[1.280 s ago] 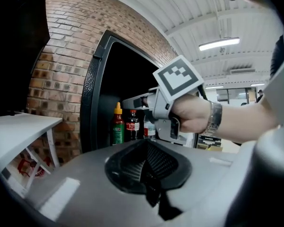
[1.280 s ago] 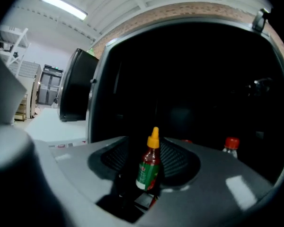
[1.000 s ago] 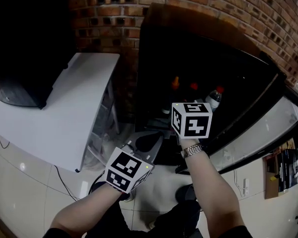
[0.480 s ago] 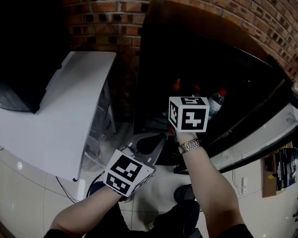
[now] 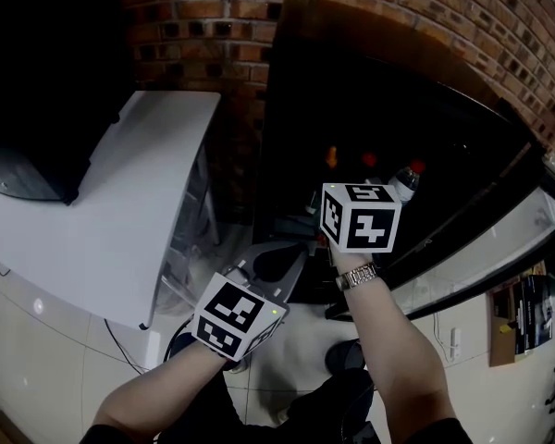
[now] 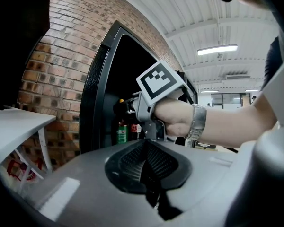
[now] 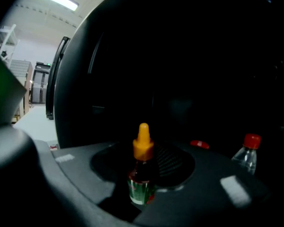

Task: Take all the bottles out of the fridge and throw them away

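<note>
The black fridge [image 5: 388, 91] stands open and dark inside. A small bottle with an orange cap [image 7: 142, 174] stands on a shelf between the jaws of my right gripper [image 7: 143, 193], which have just been closing and now press its green-labelled body. In the head view the right gripper [image 5: 338, 183] reaches into the fridge, mostly hidden behind its marker cube. Beside it are a red cap [image 7: 199, 144] and a clear bottle with a red cap [image 7: 247, 155]. My left gripper [image 6: 149, 169] hangs outside the fridge, shut and empty.
The fridge door [image 5: 481, 257] swings open to the right. A white table [image 5: 102, 220] stands left of the fridge with a black object [image 5: 37, 109] on it. A brick wall [image 5: 213, 26] is behind. The person's shoes [image 5: 342, 359] are on the pale floor.
The right gripper's cube has shifted only slightly at the fridge opening. The left gripper has kept its place.
</note>
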Demonstrator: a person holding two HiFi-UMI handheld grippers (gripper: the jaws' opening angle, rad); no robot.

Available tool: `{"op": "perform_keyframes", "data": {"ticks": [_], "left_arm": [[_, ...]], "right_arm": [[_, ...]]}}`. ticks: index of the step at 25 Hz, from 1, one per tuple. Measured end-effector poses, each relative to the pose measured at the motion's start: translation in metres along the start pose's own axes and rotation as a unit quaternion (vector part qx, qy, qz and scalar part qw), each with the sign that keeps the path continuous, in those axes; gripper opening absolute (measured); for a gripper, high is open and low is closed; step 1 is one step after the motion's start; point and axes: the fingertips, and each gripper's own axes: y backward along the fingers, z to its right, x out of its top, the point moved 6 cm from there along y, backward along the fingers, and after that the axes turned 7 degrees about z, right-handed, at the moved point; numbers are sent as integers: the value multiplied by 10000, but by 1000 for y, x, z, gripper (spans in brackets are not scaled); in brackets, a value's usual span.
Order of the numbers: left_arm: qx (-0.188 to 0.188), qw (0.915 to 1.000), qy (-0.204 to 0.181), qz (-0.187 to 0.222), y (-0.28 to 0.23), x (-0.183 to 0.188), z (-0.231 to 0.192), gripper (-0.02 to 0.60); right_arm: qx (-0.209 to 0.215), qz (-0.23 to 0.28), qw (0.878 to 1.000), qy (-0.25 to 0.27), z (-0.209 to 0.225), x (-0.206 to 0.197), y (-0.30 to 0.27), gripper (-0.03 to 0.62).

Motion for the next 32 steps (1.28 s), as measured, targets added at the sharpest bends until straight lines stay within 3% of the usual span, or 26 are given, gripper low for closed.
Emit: {"op": "perform_keyframes", "data": {"ticks": [15, 32], "left_arm": [[9, 9998, -76, -162, 15, -8, 45, 3], [-295, 9954, 206, -891, 9, -97, 177, 3]], "right_arm": [[232, 174, 9996, 71, -15, -1, 117, 137], [-7, -738, 9970, -218, 28, -131, 274, 137]]}}
